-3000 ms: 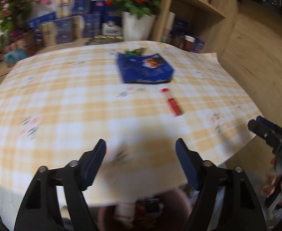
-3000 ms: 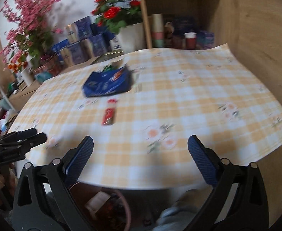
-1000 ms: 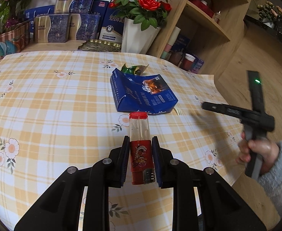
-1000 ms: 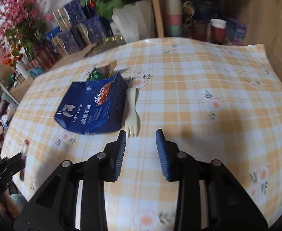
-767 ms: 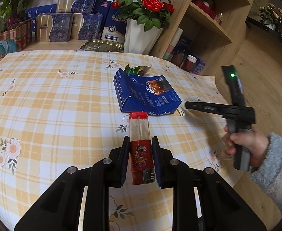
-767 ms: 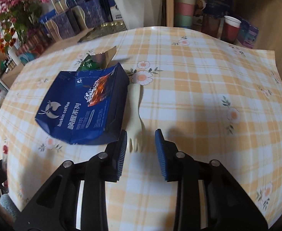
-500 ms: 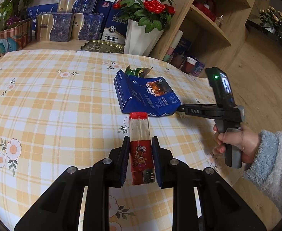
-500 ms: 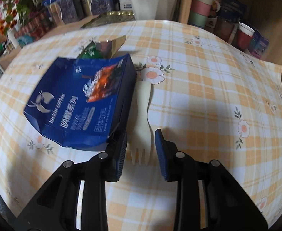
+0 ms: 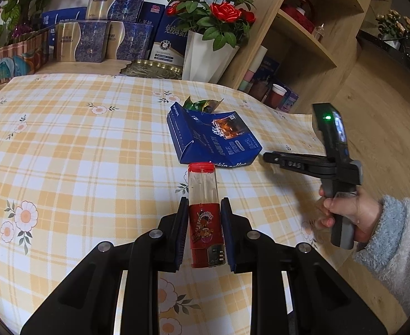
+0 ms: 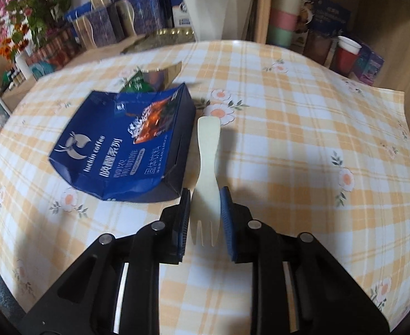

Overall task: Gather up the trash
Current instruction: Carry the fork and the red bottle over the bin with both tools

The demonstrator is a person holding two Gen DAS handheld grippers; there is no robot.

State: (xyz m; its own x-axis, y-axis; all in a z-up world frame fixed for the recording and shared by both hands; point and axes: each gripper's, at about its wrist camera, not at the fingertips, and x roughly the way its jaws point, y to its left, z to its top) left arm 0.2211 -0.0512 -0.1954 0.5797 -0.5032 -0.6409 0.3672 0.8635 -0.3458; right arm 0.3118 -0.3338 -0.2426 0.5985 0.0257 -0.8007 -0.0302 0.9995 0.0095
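Right wrist | right gripper [image 10: 205, 217] jaws closing around flat cream fork [image 10: 207, 167] | left gripper [image 9: 203, 226] jaws clamp red-labelled clear tube [image 9: 205, 212]

Yellow-checked flowered tablecloth [image 9: 73, 145] over the table. At the far side, stacked blue and gold boxes [image 9: 101, 39] on a low wooden ledge, plus a white vase of red roses [image 9: 205, 53]. Far left, pink blossoms [image 10: 23, 8]. To the right, wooden shelves [image 9: 302, 36] with cups [image 10: 344, 53]. Wood floor [image 9: 386, 128], lit by daylight.
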